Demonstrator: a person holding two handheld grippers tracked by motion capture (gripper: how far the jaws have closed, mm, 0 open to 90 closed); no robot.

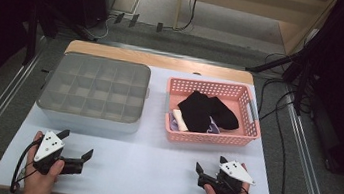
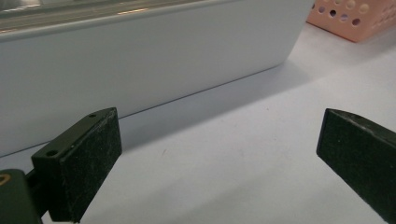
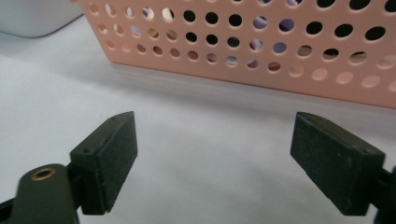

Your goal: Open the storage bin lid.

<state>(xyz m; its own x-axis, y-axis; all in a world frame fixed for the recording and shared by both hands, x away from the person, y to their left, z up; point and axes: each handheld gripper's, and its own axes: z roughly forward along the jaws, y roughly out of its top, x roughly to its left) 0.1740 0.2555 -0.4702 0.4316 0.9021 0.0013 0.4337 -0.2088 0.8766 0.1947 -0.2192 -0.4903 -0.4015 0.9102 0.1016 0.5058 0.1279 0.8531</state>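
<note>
A grey box [image 1: 87, 117] divided into several empty compartments stands at the left of the white table top [image 1: 150, 170]. To its right a pink perforated basket [image 1: 207, 138] holds black socks [image 1: 198, 110] over white and purple cloth. My left gripper [image 1: 76, 144] rests near the front edge, below the box, open and empty. My right gripper [image 1: 210, 164] lies in front of the basket, also open and empty. In the left gripper view the left gripper [image 2: 219, 158] faces the box wall [image 2: 140, 60]. In the right gripper view the right gripper [image 3: 215, 158] faces the basket wall [image 3: 261, 51].
Metal rails run along both sides of the table, and cables lie on the floor behind it and to the right. A bare strip of table top lies between the grippers and the two containers. The basket's corner [image 2: 355, 18] shows at the upper right of the left gripper view.
</note>
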